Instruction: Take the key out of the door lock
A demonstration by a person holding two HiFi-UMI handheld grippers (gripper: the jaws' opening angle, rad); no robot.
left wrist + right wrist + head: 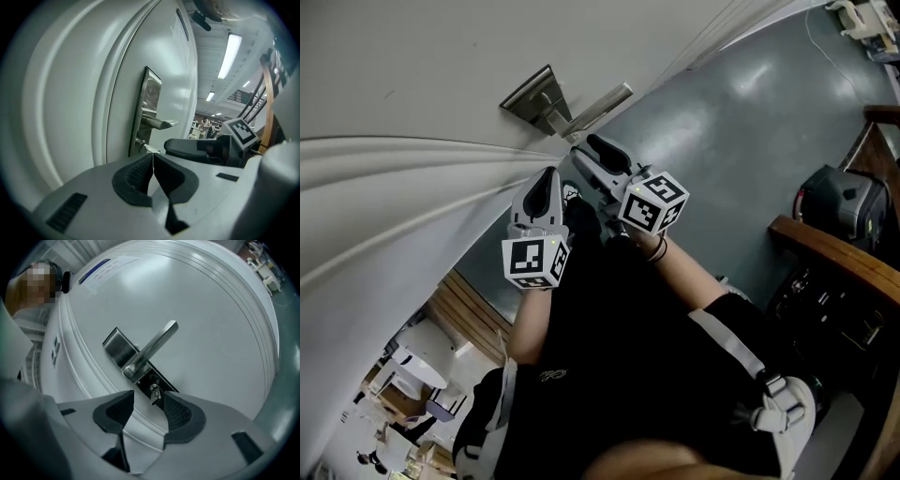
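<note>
Facing a pale door (422,75) with raised mouldings, grey floor (741,122) stretching off to its right. Held up close to the door, side by side, two grippers with their marker cubes toward the person.

Clenched, the left gripper (152,164): dark pads pressed together with nothing seen between them, near the door and short of the lock.

Released, the right gripper (149,404): pads standing apart, aimed at the dark keyhole section under the lever.

Fixed to the door's face, a brushed-metal lock plate (117,345). Sticking out from the plate's middle, a lever handle (154,345), slanting up to the right in the right gripper view.

Seated in the lock below the lever, a small silver key (155,393). Pokes out into the gap between the right gripper's pads, closer to the right-hand pad than to the left. Cannot tell whether that pad touches it. Shows in the left gripper view too, jutting from the plate just beneath the lever, beyond the closed pads.
</note>
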